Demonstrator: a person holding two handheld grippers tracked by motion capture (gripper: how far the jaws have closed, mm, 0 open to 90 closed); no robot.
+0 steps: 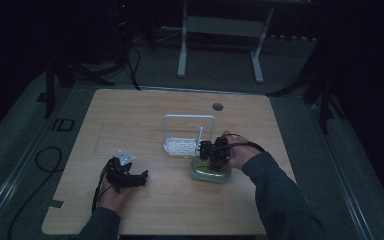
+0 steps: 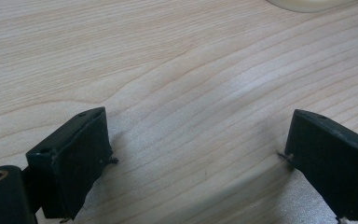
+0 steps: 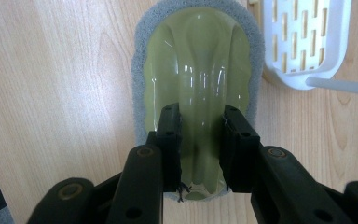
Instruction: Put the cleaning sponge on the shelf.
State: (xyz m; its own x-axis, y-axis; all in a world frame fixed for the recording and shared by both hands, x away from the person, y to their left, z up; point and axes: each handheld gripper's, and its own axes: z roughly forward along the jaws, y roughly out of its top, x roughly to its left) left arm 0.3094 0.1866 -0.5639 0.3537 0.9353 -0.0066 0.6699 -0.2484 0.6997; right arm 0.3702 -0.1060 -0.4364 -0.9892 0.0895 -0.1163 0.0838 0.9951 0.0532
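A scrubbing pad (image 3: 198,56) with a glossy olive-green plastic top and a grey sponge rim lies flat on the wooden table (image 1: 130,115). My right gripper (image 3: 200,112) is over its near end, shut on the raised middle ridge of the green top. In the high view the pad (image 1: 207,173) sits right of centre, under the right gripper (image 1: 214,152). My left gripper (image 1: 144,176) rests low over the table at the front left, pointing right. In its own view the left gripper (image 2: 198,126) stands open, with bare wood between its jaws.
A white slotted plastic rack (image 1: 180,146) with a tall wire-like handle stands just behind and left of the pad; its tray (image 3: 307,42) lies close beside the pad's far end. A round cable hole (image 1: 217,106) sits near the table's back edge.
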